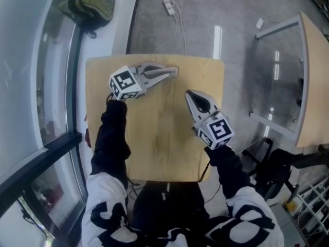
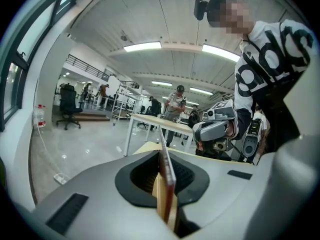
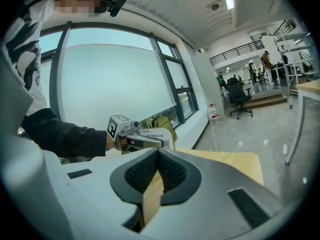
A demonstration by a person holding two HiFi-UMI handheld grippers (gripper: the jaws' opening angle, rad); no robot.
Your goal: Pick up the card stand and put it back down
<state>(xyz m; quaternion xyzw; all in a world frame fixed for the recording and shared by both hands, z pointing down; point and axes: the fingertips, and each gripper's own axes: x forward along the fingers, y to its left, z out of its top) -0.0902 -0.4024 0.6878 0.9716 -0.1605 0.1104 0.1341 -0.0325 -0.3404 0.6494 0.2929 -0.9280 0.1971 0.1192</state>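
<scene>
Wooden desk (image 1: 154, 148), with my left gripper (image 1: 174, 72) clamped on the card stand (image 3: 159, 136) at about 12 o'clock, near the far edge. So the grab's done, but I can't tell if it's off the surface yet. Lift and set-down are left, I reckon. Right gripper (image 1: 190, 94) sits pinched together and empty at 3 o'clock.

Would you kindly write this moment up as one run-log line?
left gripper: shut on white printed card stand | right gripper: shut, empty, over light wooden table | lift: cannot tell
</scene>
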